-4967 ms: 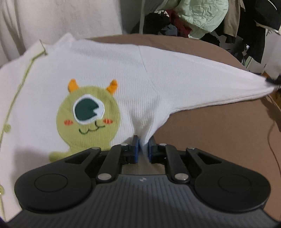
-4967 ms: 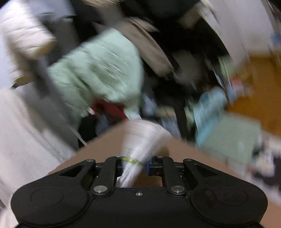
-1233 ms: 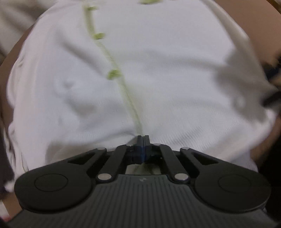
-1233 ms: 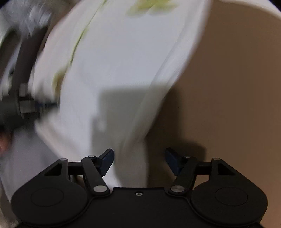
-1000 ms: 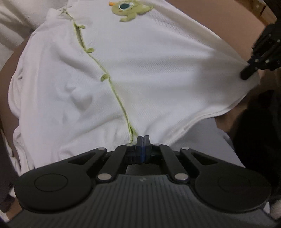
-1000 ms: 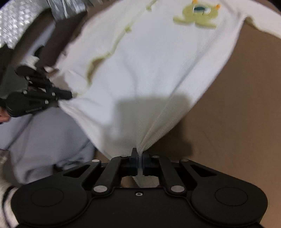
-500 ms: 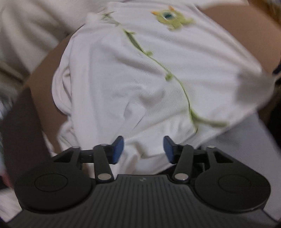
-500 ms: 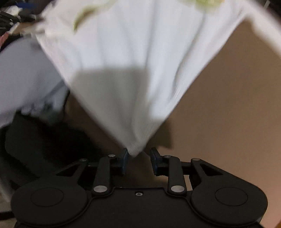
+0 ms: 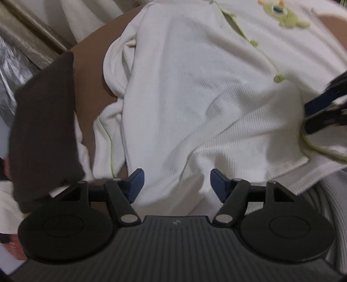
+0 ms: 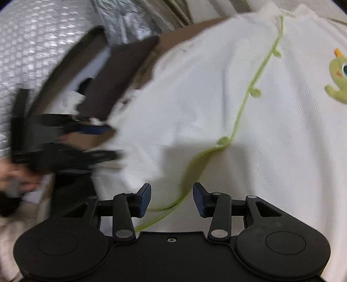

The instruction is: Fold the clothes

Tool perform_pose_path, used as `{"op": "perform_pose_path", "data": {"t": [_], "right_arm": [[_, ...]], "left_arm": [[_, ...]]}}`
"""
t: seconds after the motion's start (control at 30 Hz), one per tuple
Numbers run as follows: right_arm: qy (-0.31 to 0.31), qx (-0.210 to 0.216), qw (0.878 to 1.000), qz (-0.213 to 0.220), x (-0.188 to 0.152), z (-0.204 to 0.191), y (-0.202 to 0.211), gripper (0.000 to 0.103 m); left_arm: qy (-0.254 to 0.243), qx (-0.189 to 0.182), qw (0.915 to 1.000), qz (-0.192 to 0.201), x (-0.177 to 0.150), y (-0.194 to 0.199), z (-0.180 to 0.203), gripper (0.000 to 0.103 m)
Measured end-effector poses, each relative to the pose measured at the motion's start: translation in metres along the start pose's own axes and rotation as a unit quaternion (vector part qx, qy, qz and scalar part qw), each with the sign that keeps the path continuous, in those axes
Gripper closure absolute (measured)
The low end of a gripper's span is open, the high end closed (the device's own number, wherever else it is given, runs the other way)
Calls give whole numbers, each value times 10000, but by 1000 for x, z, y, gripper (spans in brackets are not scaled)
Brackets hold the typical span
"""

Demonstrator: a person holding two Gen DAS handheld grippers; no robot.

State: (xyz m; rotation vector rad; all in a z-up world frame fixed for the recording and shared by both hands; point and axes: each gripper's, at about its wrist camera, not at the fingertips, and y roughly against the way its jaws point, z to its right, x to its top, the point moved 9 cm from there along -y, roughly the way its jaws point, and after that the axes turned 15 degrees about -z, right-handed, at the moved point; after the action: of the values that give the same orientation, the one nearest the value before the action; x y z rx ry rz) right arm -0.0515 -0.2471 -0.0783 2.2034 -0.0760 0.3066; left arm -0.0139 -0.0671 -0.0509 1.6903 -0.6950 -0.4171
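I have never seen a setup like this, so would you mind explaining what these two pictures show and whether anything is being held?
There is no robot here. A person holds a two-finger claw in each hand, and each claw carries a wide-angle camera looking forward along its fingers, so each picture shows its own claw at the bottom. In the left camera's picture the left claw stands open; in the right camera's picture the right claw is open too. Neither holds anything. Before them a white garment with green trim, green buttons and a green monster patch lies spread front up on a brown surface. Its hem near the claws is rumpled. Both pictures are somewhat blurred.
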Motion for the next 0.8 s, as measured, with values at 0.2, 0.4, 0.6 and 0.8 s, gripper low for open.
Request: {"op": "perform_pose_path", "data": {"t": [0.2, 0.4, 0.6, 0.8], "right_arm": [[-122, 629, 9970, 445, 9, -10, -18, 60], [-15, 1005, 9914, 842, 2, -32, 22, 97], [-961, 1786, 9760, 795, -6, -7, 41, 97], [-1446, 1426, 9786, 331, -35, 22, 11, 93]], "left_arm": [[61, -208, 9997, -127, -25, -16, -17, 33], [51, -251, 9991, -326, -50, -36, -30, 33], [20, -83, 10000, 7, -67, -13, -34, 89], [385, -342, 9983, 285, -75, 6, -42, 94]]}}
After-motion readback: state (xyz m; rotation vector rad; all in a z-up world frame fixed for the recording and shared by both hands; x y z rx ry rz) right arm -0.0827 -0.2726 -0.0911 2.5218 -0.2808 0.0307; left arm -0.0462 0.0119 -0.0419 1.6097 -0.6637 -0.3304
